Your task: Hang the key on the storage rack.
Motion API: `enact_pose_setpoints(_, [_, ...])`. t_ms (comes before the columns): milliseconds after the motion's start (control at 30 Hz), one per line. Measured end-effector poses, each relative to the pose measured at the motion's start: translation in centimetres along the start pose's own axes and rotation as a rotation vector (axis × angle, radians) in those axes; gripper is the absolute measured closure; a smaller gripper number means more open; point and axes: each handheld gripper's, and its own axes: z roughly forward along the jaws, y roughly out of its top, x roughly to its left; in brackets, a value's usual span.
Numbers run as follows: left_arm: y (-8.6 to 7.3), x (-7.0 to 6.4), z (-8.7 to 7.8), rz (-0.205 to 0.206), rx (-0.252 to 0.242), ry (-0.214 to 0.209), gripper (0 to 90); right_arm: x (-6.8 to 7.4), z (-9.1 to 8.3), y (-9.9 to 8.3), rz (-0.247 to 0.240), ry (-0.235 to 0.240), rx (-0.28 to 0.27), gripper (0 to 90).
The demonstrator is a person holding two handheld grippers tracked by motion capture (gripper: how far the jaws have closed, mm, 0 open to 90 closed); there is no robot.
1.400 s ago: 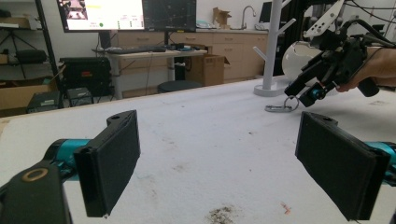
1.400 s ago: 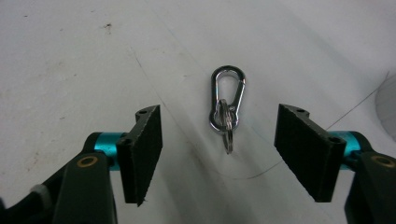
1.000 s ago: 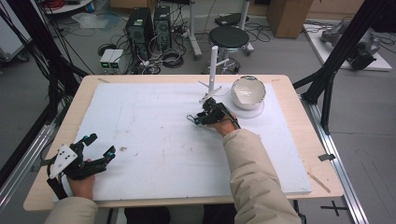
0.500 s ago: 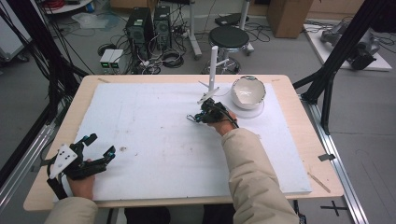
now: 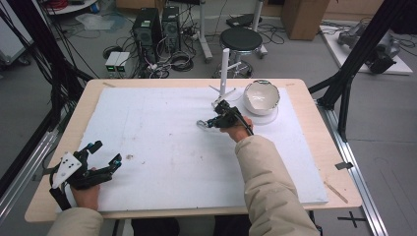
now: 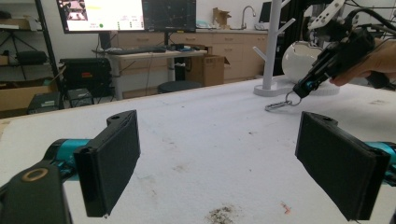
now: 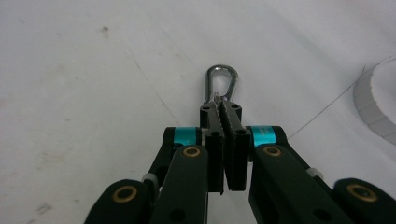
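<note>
The right claw has its black jaws pressed together on the near end of a small silver metal carabiner clip, whose loop lies on the white foam-covered surface just in front of the white peg stand. The clip sits near the middle of the surface, a little on the near side of that stand, and seen from the left gripper view the clip hangs from the claw tip with its far end touching the foam. The right hand reaches forward on a beige sleeve, knuckles up, claw tilted down.

The left claw rests well apart from the stand, at the near left corner, jaws spread wide with nothing between them.

A white round bowl stands just right of the stand; what it contains cannot be told. Beyond the stand are a black stool, computer towers and floor cables.
</note>
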Motion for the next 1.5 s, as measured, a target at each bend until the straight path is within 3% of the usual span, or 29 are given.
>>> enact_pose_setpoints(333, [0.0, 0.0, 0.0, 0.004, -0.006, 0.002, 14.4, 0.4, -3.7, 0.8, 0.018, 0.013, -0.075, 89.4])
enact_pose_setpoints(533, [0.0, 0.0, 0.0, 0.005, -0.005, 0.001, 14.4, 0.4, -7.4, 1.8, 0.024, 0.009, -0.177, 89.4])
enact_pose_setpoints(733, [0.0, 0.0, 0.0, 0.001, -0.004, 0.001, 14.4, -0.1, -10.3, 2.7, 0.033, 0.013, -0.264, 89.4])
enact_pose_setpoints(767, [0.0, 0.0, 0.0, 0.001, -0.002, 0.001, 14.4, -0.3, -11.2, 3.0, 0.041, 0.013, -0.299, 89.4])
enact_pose_setpoints(967, [0.0, 0.0, 0.0, 0.0, -0.004, 0.001, 14.4, -1.4, -12.9, 4.3, 0.042, 0.005, -0.341, 89.4])
enact_pose_setpoints(1233, [0.0, 0.0, 0.0, 0.0, -0.003, 0.0, 14.4, -2.6, -12.9, 5.2, 0.041, -0.007, -0.336, 89.3])
enact_pose_setpoints(1500, [0.0, 0.0, 0.0, 0.001, -0.005, 0.001, 14.4, -4.2, -11.8, 5.0, 0.084, -0.02, -0.329, 89.4])
